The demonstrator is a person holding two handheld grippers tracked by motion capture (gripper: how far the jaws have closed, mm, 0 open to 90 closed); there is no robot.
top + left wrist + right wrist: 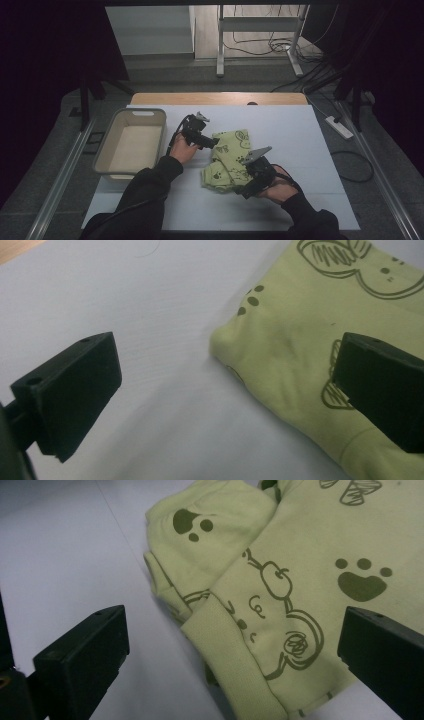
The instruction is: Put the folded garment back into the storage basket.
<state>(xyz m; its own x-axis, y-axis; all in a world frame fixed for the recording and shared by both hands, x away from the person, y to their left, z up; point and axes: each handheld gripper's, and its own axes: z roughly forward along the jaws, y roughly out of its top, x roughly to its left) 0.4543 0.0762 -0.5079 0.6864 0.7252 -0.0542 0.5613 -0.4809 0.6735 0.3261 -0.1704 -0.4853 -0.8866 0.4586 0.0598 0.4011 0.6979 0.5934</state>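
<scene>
Both grippers are wide open right now and neither has hold of anything. Left gripper sits at the upper left corner of the folded green garment, with its jaws spread far apart in the left gripper view: one jaw hangs over bare white table, the other over the cloth, and the rounded folded corner of the garment lies in the gap between them. Can't tell if the jaw on the cloth side is actually touching the fabric or just above it.

Right gripper is down at the lower right edge of the garment, gaping just as wide. In the right gripper view the garment runs between the jaws, with a ribbed hem or cuff pointing down toward the camera, a doodle-style bear print beside it and dark paw prints scattered around. One jaw is over the table, the other over the cloth edge.

The garment itself is a pale yellow-green piece, folded into a lumpy bundle, lying around the middle of the white table top, slightly toward the person.

Off to the left, near the left hand, there's a grey plastic basket standing on the table edge. It's apart from the garment, with the left hand and gripper between the two.
</scene>
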